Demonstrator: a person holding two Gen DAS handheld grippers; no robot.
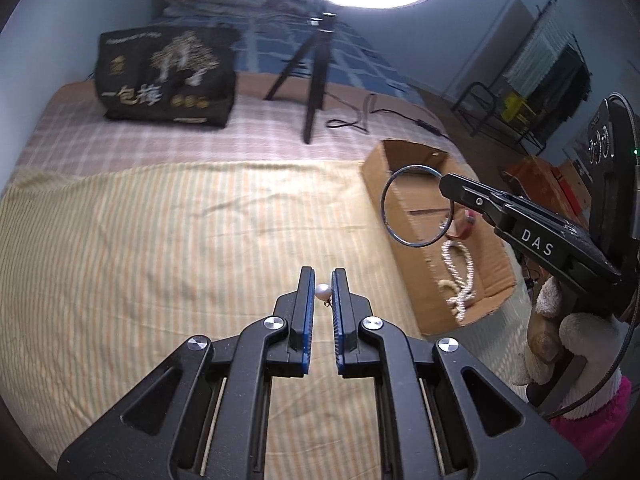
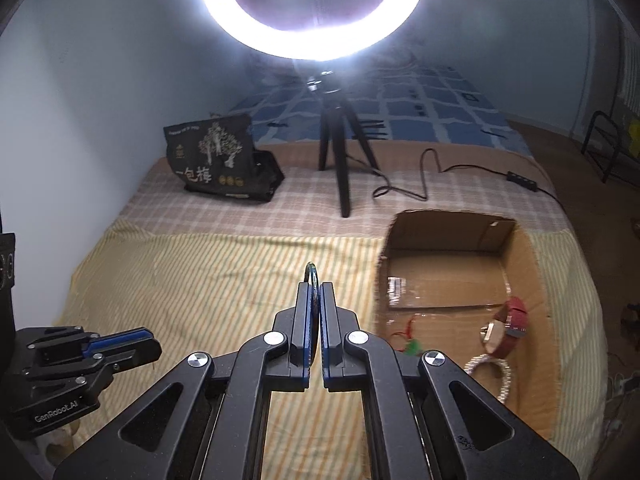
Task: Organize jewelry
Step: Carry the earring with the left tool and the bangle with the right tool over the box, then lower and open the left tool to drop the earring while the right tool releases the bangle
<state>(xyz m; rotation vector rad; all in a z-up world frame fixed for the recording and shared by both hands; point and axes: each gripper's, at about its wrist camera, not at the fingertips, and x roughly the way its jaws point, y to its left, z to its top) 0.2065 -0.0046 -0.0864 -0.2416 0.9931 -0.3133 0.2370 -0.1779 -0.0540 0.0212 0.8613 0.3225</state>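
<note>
My left gripper [image 1: 323, 278] is nearly closed around a small pearl earring [image 1: 322, 292] that lies between its pads on the striped cloth; I cannot tell if the pads touch it. My right gripper [image 2: 315, 285] is shut on a thin silver bangle [image 1: 416, 205], seen edge-on in the right wrist view [image 2: 311, 270], held in the air beside the open cardboard box [image 1: 404, 200]. The box [image 2: 448, 220] holds a pearl necklace [image 1: 460, 276], also seen in the right wrist view [image 2: 506, 376], a red bracelet [image 2: 514, 322] and a small red-green piece [image 2: 412, 346].
A black printed bag [image 1: 168, 76] and a ring light tripod [image 1: 312, 80] with its cable [image 1: 384, 116] stand at the back of the bed. The left gripper shows at the lower left of the right wrist view [image 2: 120, 346]. The bed's edge and floor lie to the right.
</note>
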